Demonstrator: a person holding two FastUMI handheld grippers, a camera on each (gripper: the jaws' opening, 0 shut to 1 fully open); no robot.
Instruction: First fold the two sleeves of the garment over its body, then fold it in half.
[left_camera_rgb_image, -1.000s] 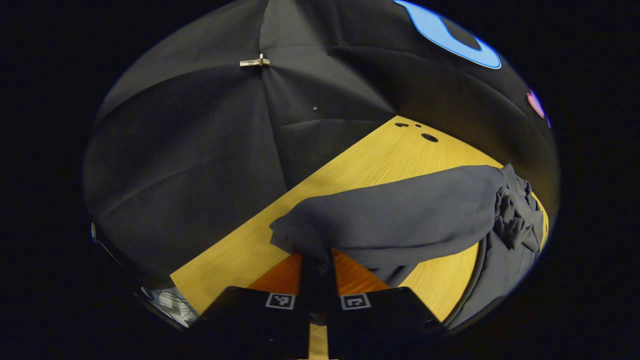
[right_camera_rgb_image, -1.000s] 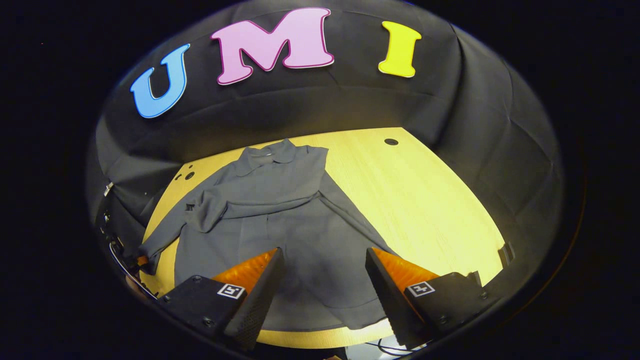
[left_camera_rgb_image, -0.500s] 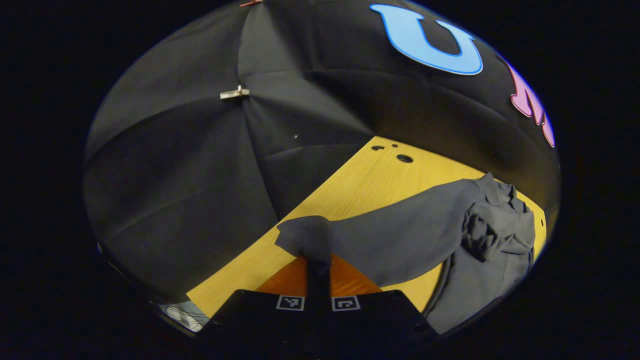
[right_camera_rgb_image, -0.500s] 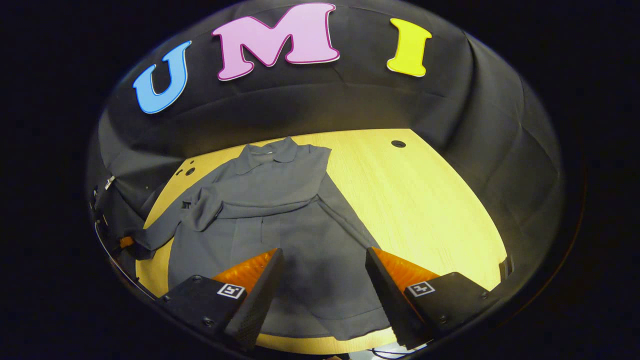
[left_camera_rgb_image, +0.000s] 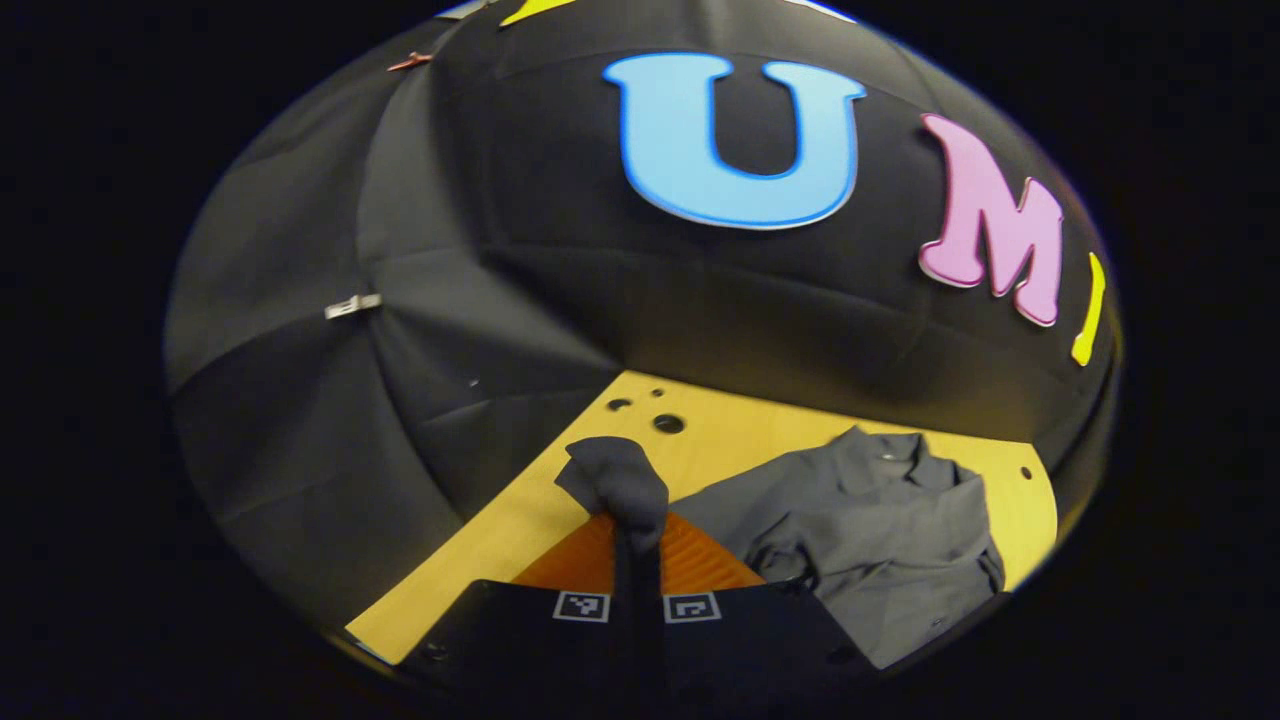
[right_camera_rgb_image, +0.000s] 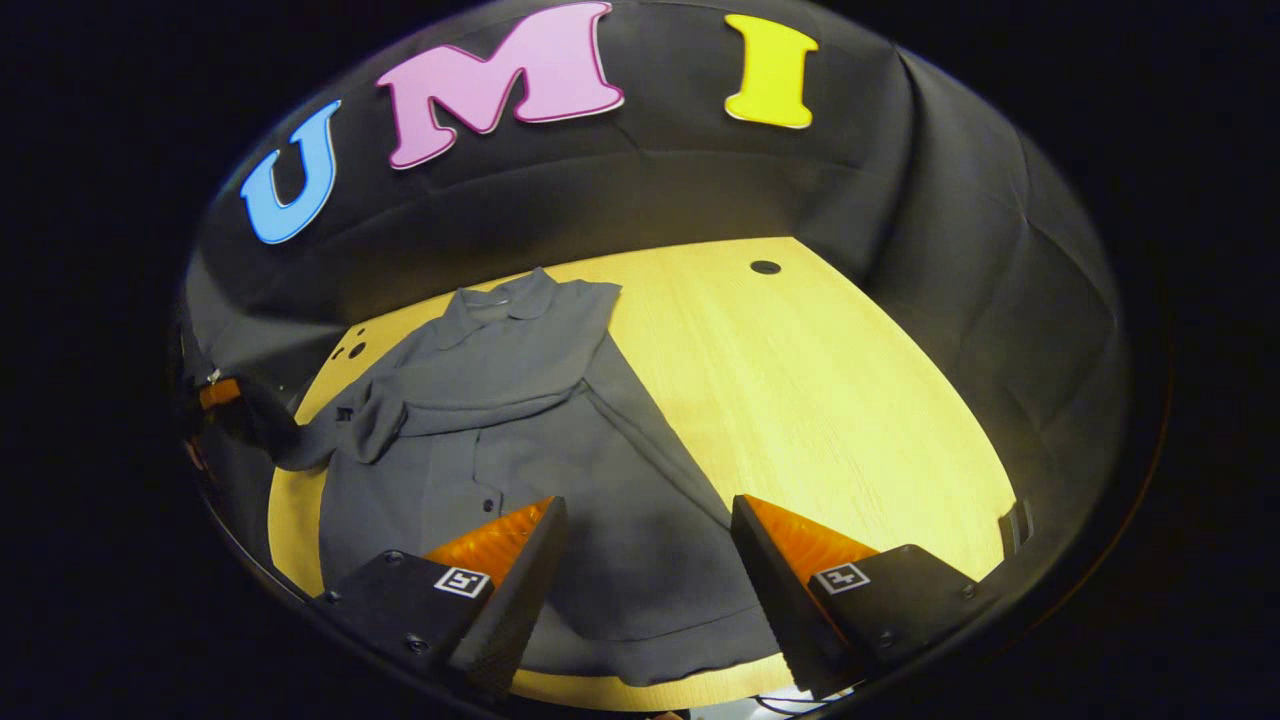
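The left gripper (left_camera_rgb_image: 636, 535) has its jaws pinched tight on the cuff of one sleeve (left_camera_rgb_image: 615, 480), lifted off the wooden counter (right_camera_rgb_image: 800, 380). The grey garment (right_camera_rgb_image: 520, 440) lies flat there, its other sleeve (right_camera_rgb_image: 470, 390) folded across the body, near small holes (left_camera_rgb_image: 668, 424) at the counter's corner. The right gripper (right_camera_rgb_image: 645, 560) hangs above the hem, jaws wide apart and empty.

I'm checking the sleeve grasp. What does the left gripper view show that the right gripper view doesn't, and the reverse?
Left gripper view: the cuff pinched between the left tool's closed fingers, close up.

Right gripper view: the hem of the shirt, the other sleeve already folded across the chest, and the open right tool above the body.

Both: the collar, the table and the held sleeve.
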